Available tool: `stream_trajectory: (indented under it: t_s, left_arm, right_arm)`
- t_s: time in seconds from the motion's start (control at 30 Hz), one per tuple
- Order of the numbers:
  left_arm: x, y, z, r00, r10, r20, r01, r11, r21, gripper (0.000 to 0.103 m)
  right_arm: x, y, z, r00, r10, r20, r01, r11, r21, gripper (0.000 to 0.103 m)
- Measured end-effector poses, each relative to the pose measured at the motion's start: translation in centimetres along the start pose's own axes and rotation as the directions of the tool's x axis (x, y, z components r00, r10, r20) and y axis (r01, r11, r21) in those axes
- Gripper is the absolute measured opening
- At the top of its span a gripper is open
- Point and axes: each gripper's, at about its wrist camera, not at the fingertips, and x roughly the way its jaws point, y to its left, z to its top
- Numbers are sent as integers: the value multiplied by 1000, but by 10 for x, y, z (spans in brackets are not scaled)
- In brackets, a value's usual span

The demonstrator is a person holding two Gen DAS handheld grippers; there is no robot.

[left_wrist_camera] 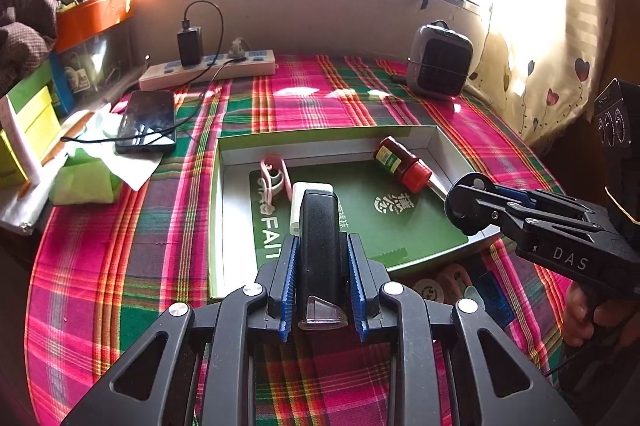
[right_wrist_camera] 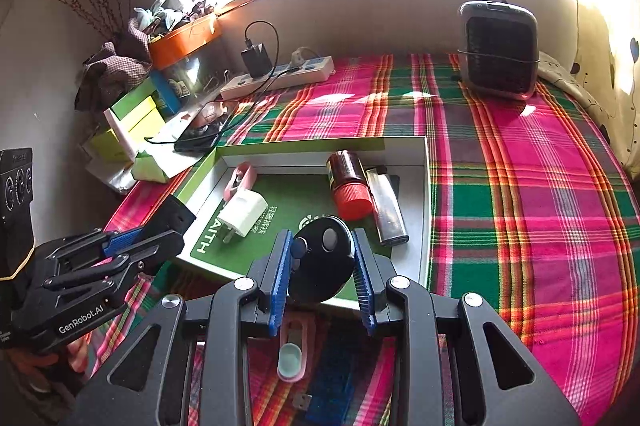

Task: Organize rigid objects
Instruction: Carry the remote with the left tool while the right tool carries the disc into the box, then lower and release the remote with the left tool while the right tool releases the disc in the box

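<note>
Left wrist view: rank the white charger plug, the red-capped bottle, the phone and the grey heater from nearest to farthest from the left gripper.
From the left gripper, which is shut on a black rectangular device:
1. White charger plug, in the box just past the device's far end.
2. Red-capped bottle, lying in the box, to the right.
3. Phone, on the cloth, far left.
4. Grey heater, far right by the wall.

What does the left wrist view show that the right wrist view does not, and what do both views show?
Only the left wrist view shows the phone screen lying flat, and the left claw shut on a black rectangular device.

Only the right wrist view shows the silver lighter beside the bottle, and the right claw shut on a round black remote.

Both show the green box lid holding the red-capped bottle, white charger plug and pink clip, plus the power strip and small heater.
</note>
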Motion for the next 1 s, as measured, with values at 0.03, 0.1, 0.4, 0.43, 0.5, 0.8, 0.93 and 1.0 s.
stream_trajectory:
  t_s: [0.03,0.1,0.4,0.43,0.5,0.8,0.93,1.0]
  left_arm:
    - [2,1,0,1000,1,-1,-1,1000,-2,23]
    - [5,3,1,1000,5,-6,-5,1000,-8,23]
    - [18,10,2,1000,20,-19,-21,1000,-22,22]
    - [18,10,3,1000,22,-18,-22,1000,-20,22]
    - [19,10,4,1000,24,-16,-24,1000,-19,22]
    - [24,13,8,1000,24,-9,-24,999,-28,22]
    - [26,14,10,1000,24,-2,-24,999,-31,22]
    - [27,13,10,1000,26,-2,-26,999,-29,22]
  right_arm:
    - [4,0,1,1000,1,-6,-1,1000,-1,31]
    - [11,0,3,1000,3,-16,-3,1000,-1,31]
    - [37,5,10,998,11,-61,-13,1000,-21,31]
    - [40,5,10,998,11,-65,-12,1000,-21,31]
    - [43,4,10,997,13,-72,-15,1000,-24,31]
    - [53,4,10,996,-4,-91,2,1000,-30,31]
    - [57,5,9,995,-13,-101,9,999,-42,31]
    - [58,6,9,995,-20,-102,15,999,-47,31]
